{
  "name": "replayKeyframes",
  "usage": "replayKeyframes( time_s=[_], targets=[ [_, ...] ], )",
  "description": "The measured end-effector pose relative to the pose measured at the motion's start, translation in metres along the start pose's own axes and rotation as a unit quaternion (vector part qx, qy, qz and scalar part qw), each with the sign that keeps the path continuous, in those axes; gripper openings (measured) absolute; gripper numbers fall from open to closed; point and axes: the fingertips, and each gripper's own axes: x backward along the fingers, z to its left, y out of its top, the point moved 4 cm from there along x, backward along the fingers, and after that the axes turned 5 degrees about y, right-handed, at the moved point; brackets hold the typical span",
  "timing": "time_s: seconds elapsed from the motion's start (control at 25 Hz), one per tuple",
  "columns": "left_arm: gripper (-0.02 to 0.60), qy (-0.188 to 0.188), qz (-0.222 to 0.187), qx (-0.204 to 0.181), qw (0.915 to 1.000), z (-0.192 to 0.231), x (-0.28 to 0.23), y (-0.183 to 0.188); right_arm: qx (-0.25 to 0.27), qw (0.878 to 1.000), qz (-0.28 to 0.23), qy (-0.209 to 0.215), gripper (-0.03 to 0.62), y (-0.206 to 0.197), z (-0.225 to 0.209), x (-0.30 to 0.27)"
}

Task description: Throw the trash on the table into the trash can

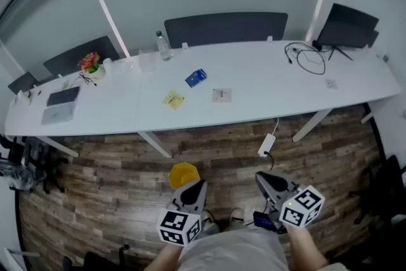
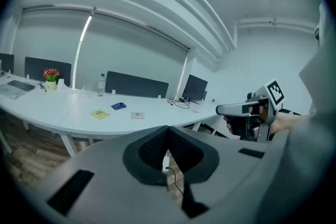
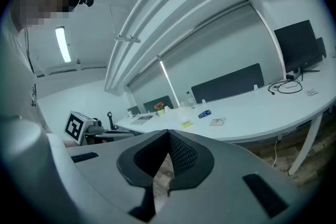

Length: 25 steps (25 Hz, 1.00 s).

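Risk: left hand-held gripper (image 1: 198, 186) and right hand-held gripper (image 1: 263, 179) closed, empty; flat wrapper (image 1: 172, 99) on far worktop (image 1: 266, 85) may slip pinch.

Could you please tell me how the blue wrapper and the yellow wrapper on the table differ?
Colour: the blue wrapper is dark blue, while the yellow wrapper is pale yellow.
Shape: the blue wrapper looks oblong, the yellow wrapper nearly square.
Place: the blue wrapper lies farther back on the table; the yellow wrapper lies nearer the front edge and to its left.
Both lie flat on the table, apart from each other and untouched.
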Motion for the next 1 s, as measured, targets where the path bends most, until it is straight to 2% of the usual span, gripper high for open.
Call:
replayKeyframes(
  time_s=[0.36, 0.64, 1.0],
  targets=[
    [0.0, 0.01, 0.008, 0.016, 0.9998, 0.007, 0.002, -0.001, -0.013, 1.0, 0.008, 0.007, 0.029, -0.006, 0.006, -0.004],
    [0.0, 0.007, 0.01, 0.022, 0.9997, 0.014, 0.004, -0.001, -0.023, 0.999, -0.001, 0.035, 0.029, -0.007, 0.014, -0.006],
    [0.0, -0.004, 0.005, 0.018, 0.9998, 0.041, 0.015, 0.0, -0.016, 1.0, 0.003, 0.006, 0.029, -0.004, 0.017, -0.01]
  ],
)
